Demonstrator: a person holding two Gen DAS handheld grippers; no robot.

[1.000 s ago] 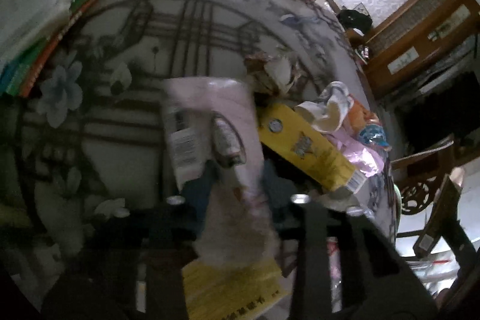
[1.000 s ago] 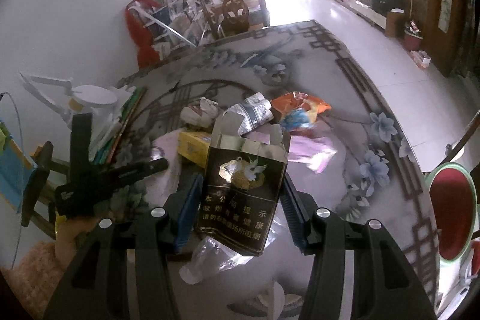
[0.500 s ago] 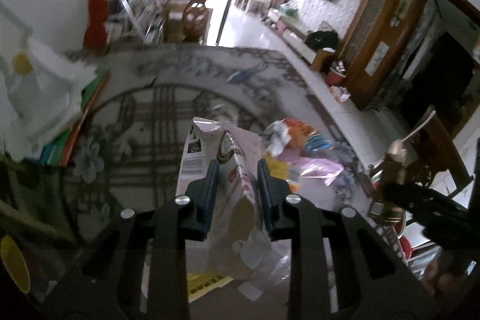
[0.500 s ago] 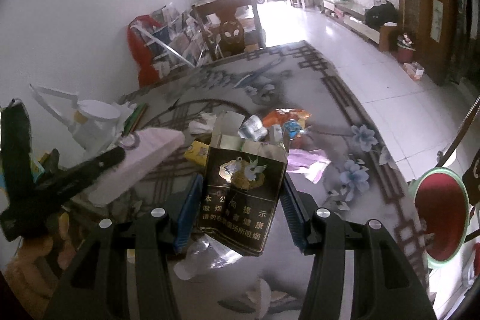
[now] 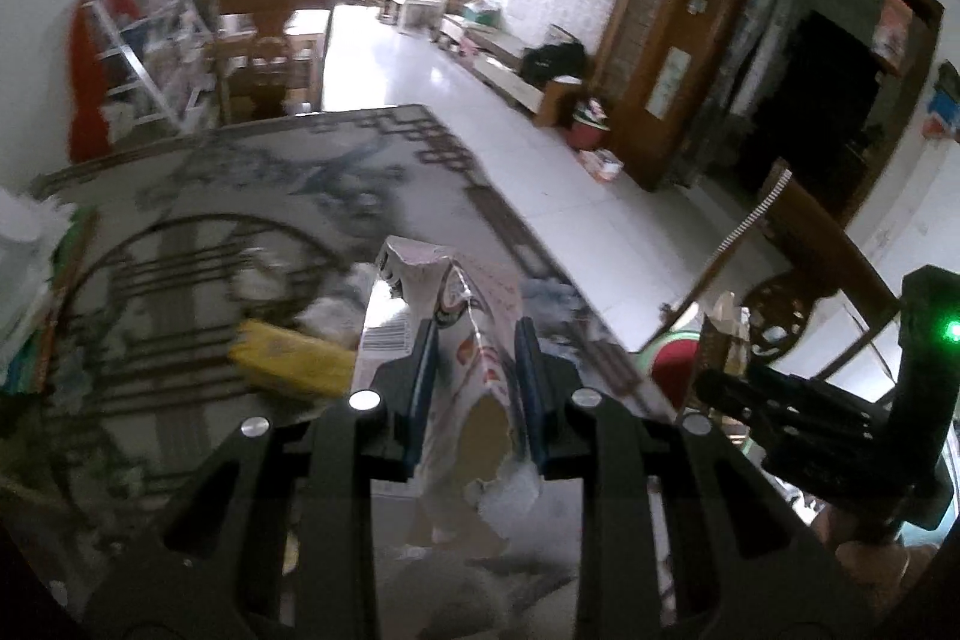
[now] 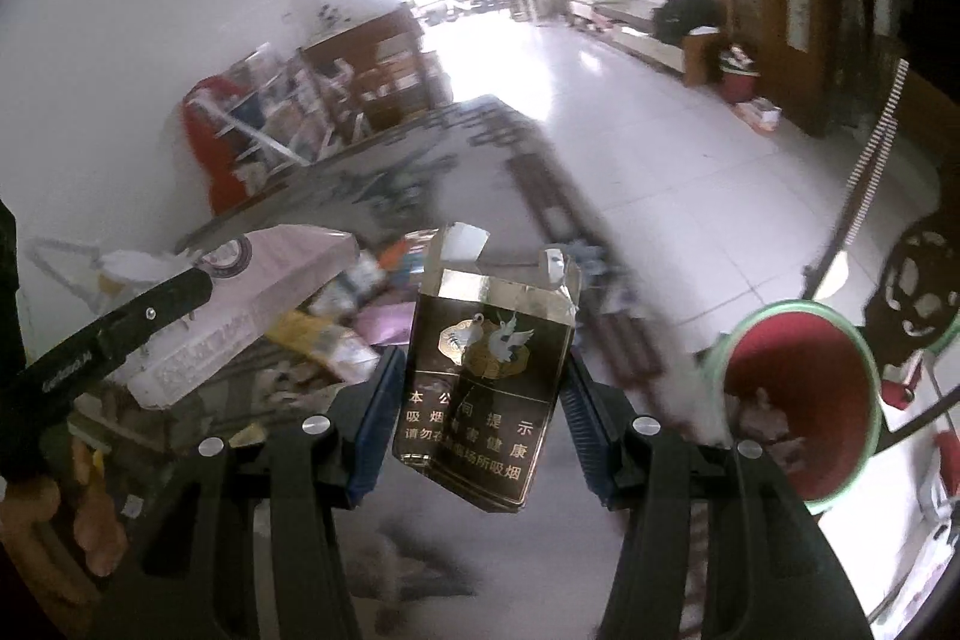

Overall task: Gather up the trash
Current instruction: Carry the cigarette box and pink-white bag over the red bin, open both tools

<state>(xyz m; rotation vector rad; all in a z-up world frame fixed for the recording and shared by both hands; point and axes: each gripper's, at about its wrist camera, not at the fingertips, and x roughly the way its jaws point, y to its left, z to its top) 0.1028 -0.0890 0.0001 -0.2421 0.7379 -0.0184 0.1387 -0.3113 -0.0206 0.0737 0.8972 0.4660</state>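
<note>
While both claws are carrying trash clear of the table [image 5: 180,232], the relation that matters is where the red bin [image 6: 804,400] is sitting from each of them. In the right wrist view it is lying just to the right of the right claw [image 6: 480,394] and a little below it — mouth tilted toward the camera, green rim showing, something small already lying inside. That claw is squeezing a dark cigarette pack [image 6: 486,370] by its two side edges, the pack's long axis running forward along the fingers and its torn top pointing away.

The left claw [image 5: 474,370] is pinching a crumpled pink wrapper [image 5: 462,316] at a narrow gap, the wrapper's length also pointing forward. From this claw the bin is only peeking out to the right, mostly hidden behind the other claw [image 5: 798,418], so the right hand is judged the nearer one to drop first.

The left wrist view is showing a yellow packet [image 5: 288,364] and other litter waiting on the table to the left of the claw. The right wrist view alone is giving the open bin — and the pink wrapper [image 6: 240,304] seen from its side.
</note>
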